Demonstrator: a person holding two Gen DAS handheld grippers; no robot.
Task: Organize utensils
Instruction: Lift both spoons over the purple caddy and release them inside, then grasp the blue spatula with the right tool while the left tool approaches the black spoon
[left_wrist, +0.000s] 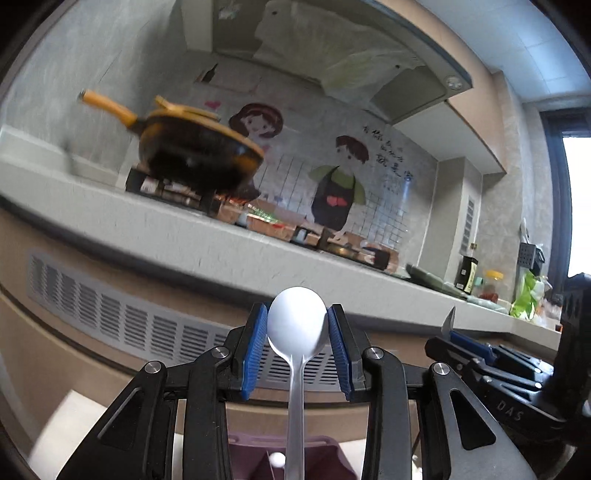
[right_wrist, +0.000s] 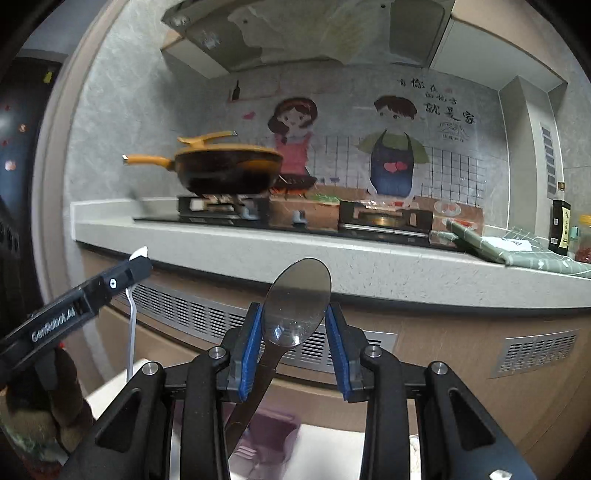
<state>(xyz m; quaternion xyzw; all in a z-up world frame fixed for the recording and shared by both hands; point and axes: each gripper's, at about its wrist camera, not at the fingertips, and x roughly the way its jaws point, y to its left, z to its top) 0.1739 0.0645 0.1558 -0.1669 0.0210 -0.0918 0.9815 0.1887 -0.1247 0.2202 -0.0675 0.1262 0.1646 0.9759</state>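
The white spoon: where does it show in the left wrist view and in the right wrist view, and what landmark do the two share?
Left wrist view: the white spoon stands at bottom centre, its bowl between the blue pads of the left hand-held gripper, handle hanging down.
Right wrist view: at the left edge, only its tip and thin handle show past the left hand-held gripper.
Shared landmark: the yellow-handled pan on the stove.

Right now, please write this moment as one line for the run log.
left hand-held gripper: shut on white spoon | right hand-held gripper: shut on metal spoon | purple organizer: below | stage: both spoons lifted
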